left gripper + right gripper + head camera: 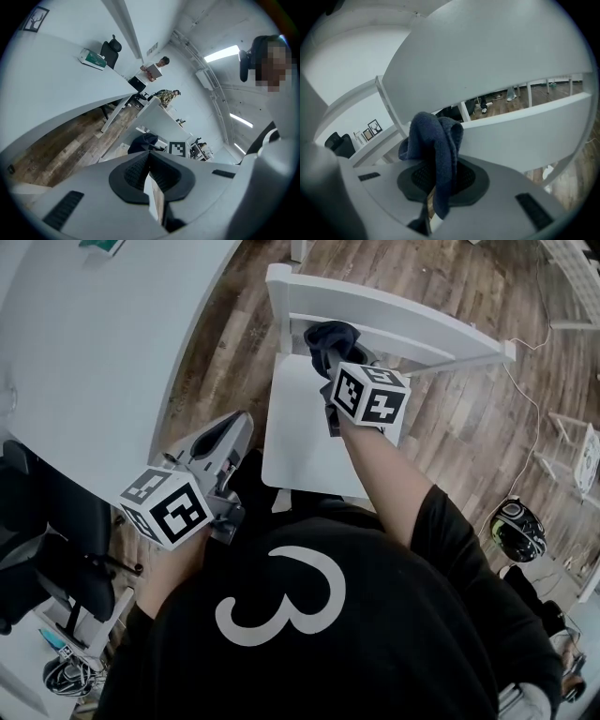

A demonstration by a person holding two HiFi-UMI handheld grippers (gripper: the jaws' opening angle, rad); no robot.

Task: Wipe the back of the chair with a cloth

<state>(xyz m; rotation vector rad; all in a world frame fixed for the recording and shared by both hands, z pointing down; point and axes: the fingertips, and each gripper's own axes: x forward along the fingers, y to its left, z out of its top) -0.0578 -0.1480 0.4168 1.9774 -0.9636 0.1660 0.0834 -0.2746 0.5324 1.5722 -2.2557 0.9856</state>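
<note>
A white wooden chair point(309, 442) stands in front of me, its back point(394, 320) running along the far side. My right gripper point(326, 351) is shut on a dark blue cloth point(330, 337), held against the left part of the chair back's lower slat point(525, 136). In the right gripper view the cloth point(436, 145) bunches between the jaws and hangs down over them. My left gripper point(230, 432) hangs low at the left, beside the chair seat, shut with nothing in it; its jaws meet in the left gripper view point(149, 174).
A large white curved table point(103, 352) fills the left. A black office chair point(56, 549) stands at lower left. Wood flooring point(469, 418) lies around the chair. A helmet point(517, 526) and cables lie on the floor at the right. People stand far off point(157, 68).
</note>
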